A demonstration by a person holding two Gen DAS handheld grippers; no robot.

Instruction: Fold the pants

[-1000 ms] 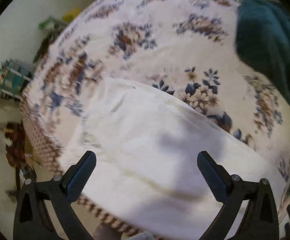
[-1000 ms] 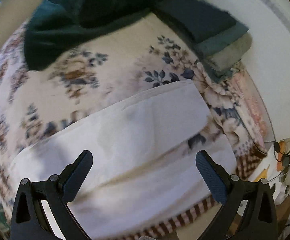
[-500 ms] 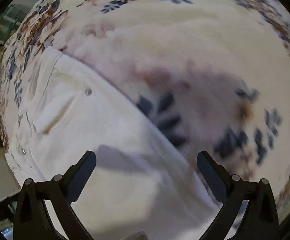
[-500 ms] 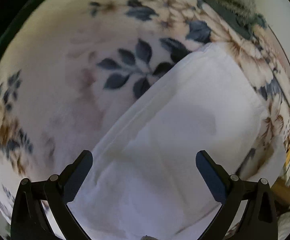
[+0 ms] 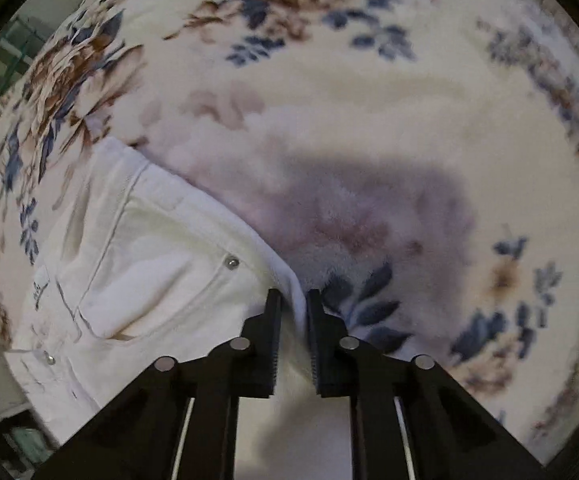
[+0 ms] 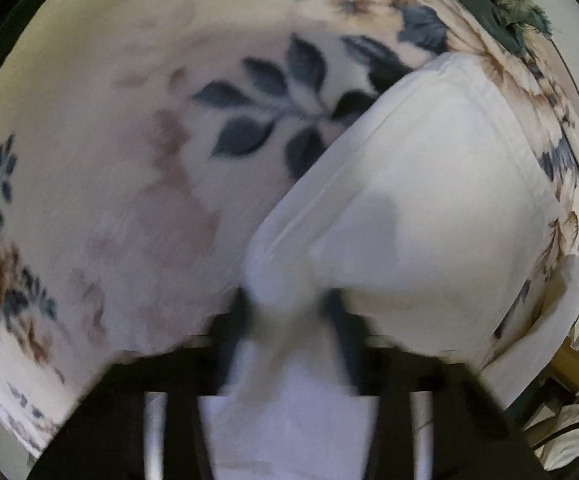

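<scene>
Both grippers, left (image 5: 292, 300) and right (image 6: 287, 300), clenched on the far edge of the pants (image 5: 137, 264), whose long axis spans the 2 across the blanket (image 5: 369, 120).

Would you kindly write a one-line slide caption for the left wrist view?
Left tool shut on the far edge of white pants lying on a floral blanket.

White pants (image 6: 429, 200) between blurred jaws

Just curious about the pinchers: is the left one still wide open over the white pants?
No, the left gripper has closed its jaws on the edge of the white pants.
</scene>
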